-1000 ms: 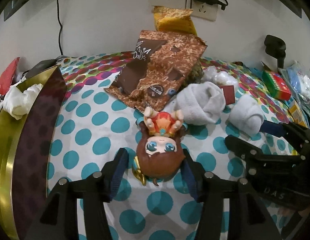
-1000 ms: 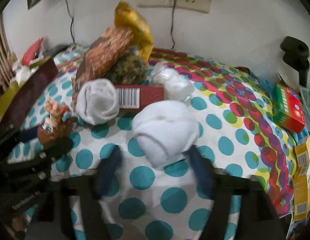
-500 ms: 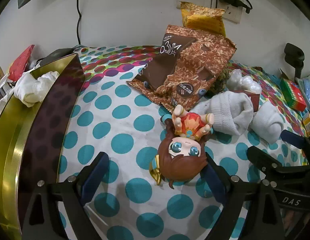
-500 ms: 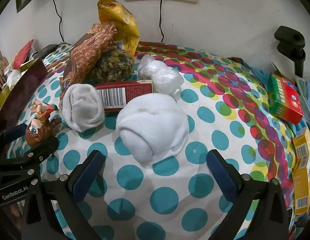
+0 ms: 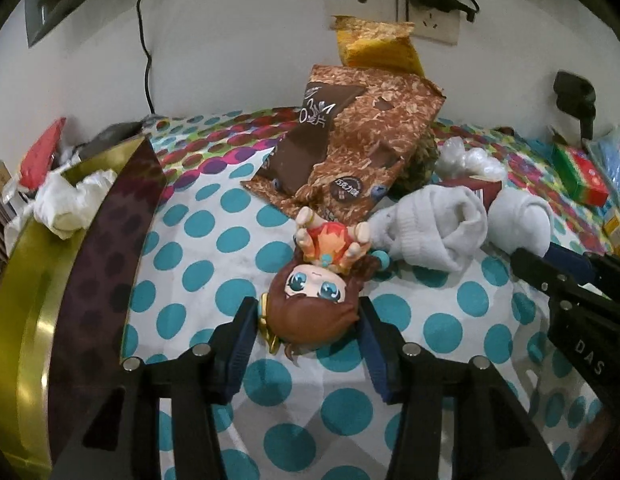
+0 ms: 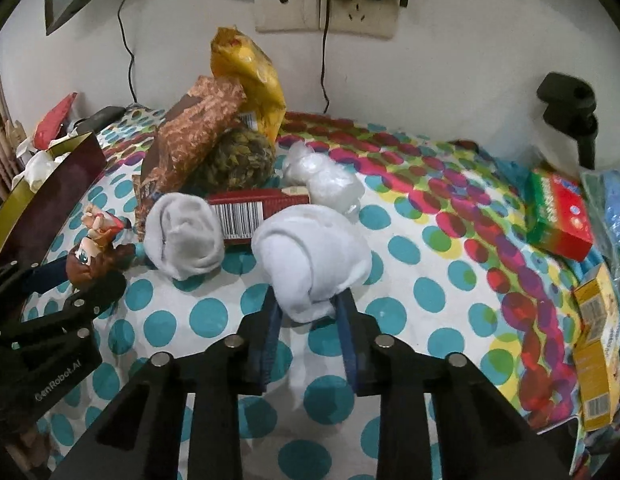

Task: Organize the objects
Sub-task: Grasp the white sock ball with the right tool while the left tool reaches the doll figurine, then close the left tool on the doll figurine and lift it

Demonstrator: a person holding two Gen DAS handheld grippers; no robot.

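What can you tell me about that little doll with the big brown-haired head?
The doll is a glossy, plastic-looking figurine with brown hair, big blue eyes, a red-orange outfit and gold trim. It lies on its back on the dotted cloth, head between the left gripper's closing fingers, feet toward a brown snack bag.

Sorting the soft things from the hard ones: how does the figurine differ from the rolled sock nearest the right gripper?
The figurine is hard, colourful and brown-haired; the rolled white sock is plain and soft. The closing left gripper brackets the figurine's head; the closing right gripper pinches the sock's end. Both lie on the polka-dot cloth.
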